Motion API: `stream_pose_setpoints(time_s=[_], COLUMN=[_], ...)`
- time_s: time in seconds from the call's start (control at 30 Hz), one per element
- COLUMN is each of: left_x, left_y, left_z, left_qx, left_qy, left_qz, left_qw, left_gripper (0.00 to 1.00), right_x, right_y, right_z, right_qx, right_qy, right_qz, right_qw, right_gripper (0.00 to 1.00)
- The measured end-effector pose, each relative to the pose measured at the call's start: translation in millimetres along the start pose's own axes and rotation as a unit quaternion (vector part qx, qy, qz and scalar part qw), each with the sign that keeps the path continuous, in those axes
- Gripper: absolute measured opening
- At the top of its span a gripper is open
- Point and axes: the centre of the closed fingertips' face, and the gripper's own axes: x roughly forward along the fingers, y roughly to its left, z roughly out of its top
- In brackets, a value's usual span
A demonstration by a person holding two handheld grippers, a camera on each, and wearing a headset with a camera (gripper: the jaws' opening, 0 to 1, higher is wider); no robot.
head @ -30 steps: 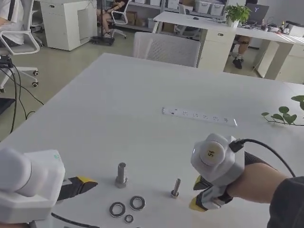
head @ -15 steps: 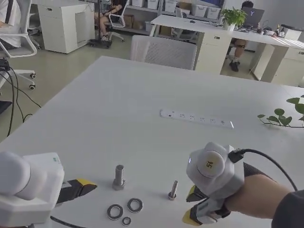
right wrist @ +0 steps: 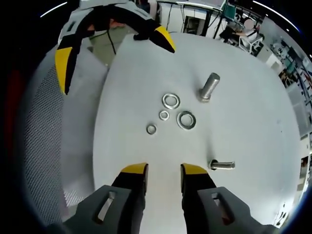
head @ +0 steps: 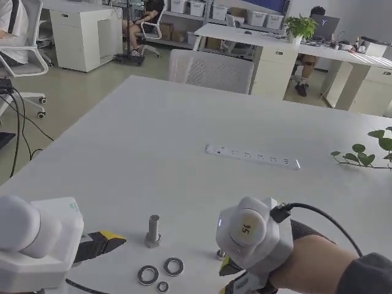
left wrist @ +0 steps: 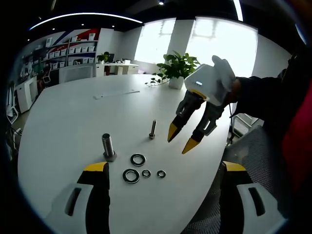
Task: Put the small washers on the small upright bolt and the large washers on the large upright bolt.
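Read two digits, seemingly "56", on yellow round sticker [head: 246, 229] atop right tool [left wrist: 179, 141]. Found nothing else legible.

Open-plan office: white desks [head: 269, 37], a rolling chair [head: 24, 58], shelves of storage bins [head: 257, 13], a potted plant [head: 301, 26], and a power strip [head: 252, 156] on the worktable [head: 153, 141].

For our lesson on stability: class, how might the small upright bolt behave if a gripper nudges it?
The small bolt stands on its narrow head, tall and thin, so a sideways nudge would probably tip it. Once down, its round shaft would likely roll.
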Motion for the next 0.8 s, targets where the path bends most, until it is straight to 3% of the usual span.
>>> stream_pose_setpoints(time_s=[0.2, 0.8], left_x=[-0.9, -3.4], left_y=[0.6, 4.0], left_z=[-0.3, -2.2], left_qx=[0.0, -0.003], left_qy=[-0.001, -0.003], left_qz=[0.001, 0.006], left_qw=[1.0, 1.0], left_gripper=[0.94, 0.94], right_x=[10.7, 37.2], right_y=[9.1, 19.5], right_z=[18.2, 38.3], right_qx=[-0.021, -0.057], right_qy=[-0.005, 0.007], right_qz=[0.014, 0.044], right_qw=[0.9997, 0.9974], right_gripper=[0.29, 0.27])
